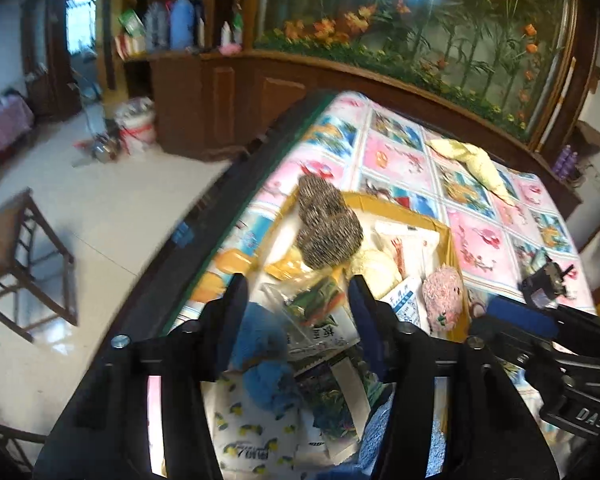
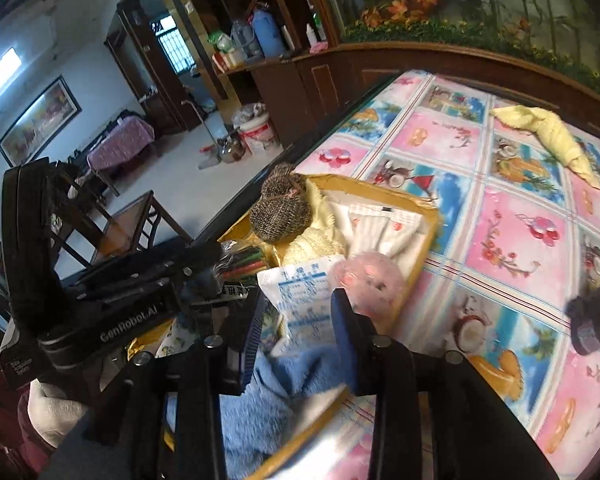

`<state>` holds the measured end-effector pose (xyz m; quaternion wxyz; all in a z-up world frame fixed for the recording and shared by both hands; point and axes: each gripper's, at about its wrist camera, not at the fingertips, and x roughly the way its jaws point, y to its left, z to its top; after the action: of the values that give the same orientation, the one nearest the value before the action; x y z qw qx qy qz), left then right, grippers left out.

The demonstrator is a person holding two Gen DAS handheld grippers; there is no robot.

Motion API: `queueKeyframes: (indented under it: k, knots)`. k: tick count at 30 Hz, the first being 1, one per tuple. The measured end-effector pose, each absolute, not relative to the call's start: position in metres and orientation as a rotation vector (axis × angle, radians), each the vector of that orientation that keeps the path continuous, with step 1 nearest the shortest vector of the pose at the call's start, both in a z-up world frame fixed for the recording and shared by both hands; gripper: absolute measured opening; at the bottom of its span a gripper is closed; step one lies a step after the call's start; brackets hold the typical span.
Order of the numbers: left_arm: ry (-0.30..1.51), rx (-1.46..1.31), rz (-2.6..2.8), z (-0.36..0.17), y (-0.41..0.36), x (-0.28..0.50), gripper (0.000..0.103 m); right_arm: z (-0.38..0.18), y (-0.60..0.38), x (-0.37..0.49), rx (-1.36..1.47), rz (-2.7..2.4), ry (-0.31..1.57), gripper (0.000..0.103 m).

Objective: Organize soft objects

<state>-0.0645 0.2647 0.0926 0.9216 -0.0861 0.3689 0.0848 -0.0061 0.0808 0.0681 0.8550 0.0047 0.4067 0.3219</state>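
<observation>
Both claws hang released: left claw (image 1: 298, 292) and right claw (image 2: 298, 304) over the cardboard box (image 1: 412, 210). Next, at one o'clock, the crumpled yellow towel (image 2: 552, 132): light, limp, best pinched mid-fold.

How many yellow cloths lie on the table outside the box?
1. The yellow cloth lies on the tablecloth at the far side, apart from the box. The grippers may hide others nearer the camera.

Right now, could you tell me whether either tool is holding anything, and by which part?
Neither holds anything: the left tool and the right tool both stand open above the cardboard box.
</observation>
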Motion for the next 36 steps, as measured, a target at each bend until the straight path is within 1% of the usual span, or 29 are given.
queueKeyframes:
  k: [1, 3, 7, 11, 13, 25, 36]
  knots:
    - [0.725, -0.159, 0.193, 0.098, 0.260, -0.072, 0.063, 0.070, 0.073, -0.012, 0.015, 0.665, 0.836, 0.045]
    - [0.658, -0.111, 0.233, 0.108, 0.244, -0.090, 0.064, 0.071, 0.056, -0.022, 0.034, 0.643, 0.803, 0.049]
    - [0.608, -0.023, 0.284, 0.120, 0.209, -0.112, 0.064, 0.067, 0.024, -0.038, 0.096, 0.618, 0.774, 0.050]
    - [0.606, 0.025, 0.269, 0.122, 0.179, -0.125, 0.064, 0.064, -0.003, -0.052, 0.138, 0.582, 0.756, 0.052]
    - [0.606, 0.047, 0.252, 0.123, 0.165, -0.128, 0.064, 0.062, -0.013, -0.056, 0.165, 0.574, 0.752, 0.055]
    - [0.634, 0.095, 0.192, 0.125, 0.121, -0.136, 0.064, 0.055, -0.057, -0.070, 0.244, 0.525, 0.734, 0.056]
    - [0.648, 0.109, 0.165, 0.124, 0.107, -0.136, 0.064, 0.052, -0.072, -0.072, 0.281, 0.500, 0.730, 0.056]
